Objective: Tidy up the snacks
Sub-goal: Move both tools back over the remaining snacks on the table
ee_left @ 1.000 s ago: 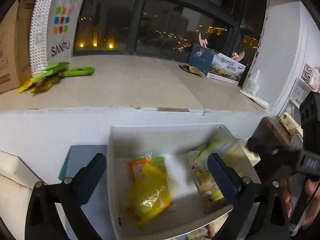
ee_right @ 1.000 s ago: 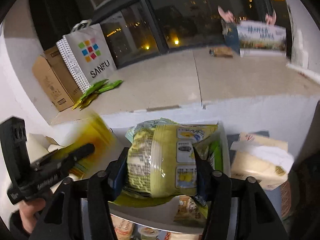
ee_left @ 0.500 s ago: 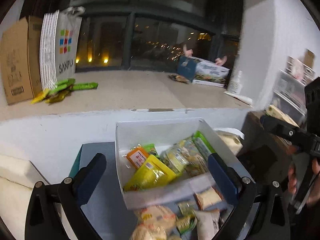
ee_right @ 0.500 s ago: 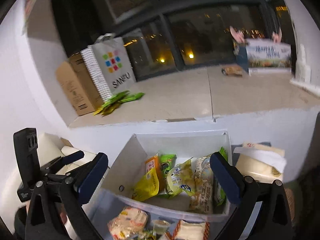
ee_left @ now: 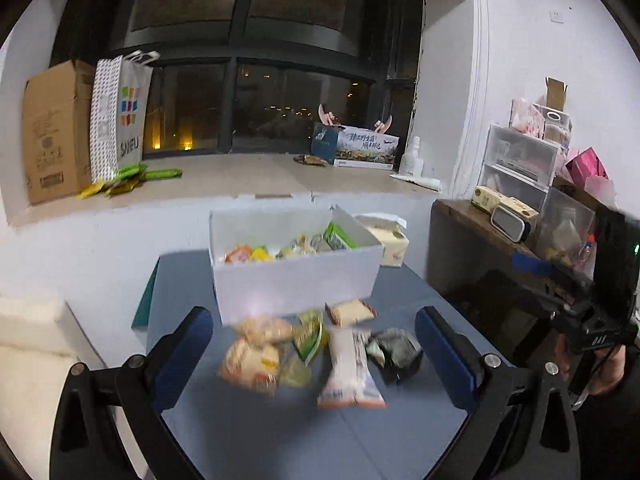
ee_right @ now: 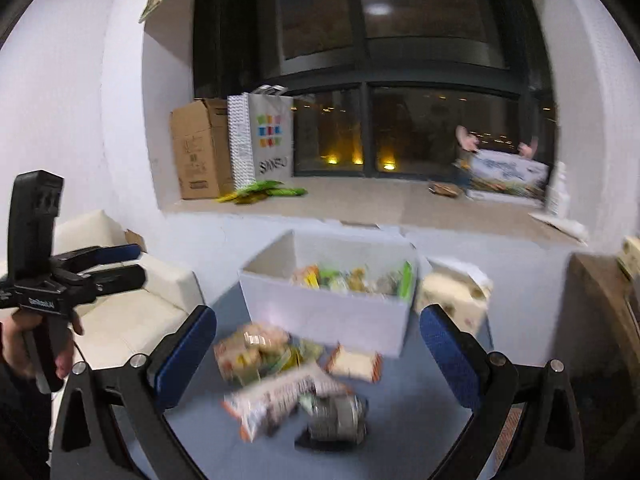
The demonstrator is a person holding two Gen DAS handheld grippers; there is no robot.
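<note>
Both hand-held grippers, left (ee_left: 312, 344) and right (ee_right: 316, 344), have backed off, spread wide and empty; the yellow packet's now in the white rectangular box (ee_left: 294, 278), loose snack packets (ee_left: 320, 354) wait on the blue tabletop (ee_left: 280, 432).

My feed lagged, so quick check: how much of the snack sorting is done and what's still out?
Done: several packets already lie in the white box. In hand: nothing; the left tongs and right tongs are both open and empty. Left: a pile on the blue table in front of the box, including a bread bag, a long white packet and a dark packet.
</note>
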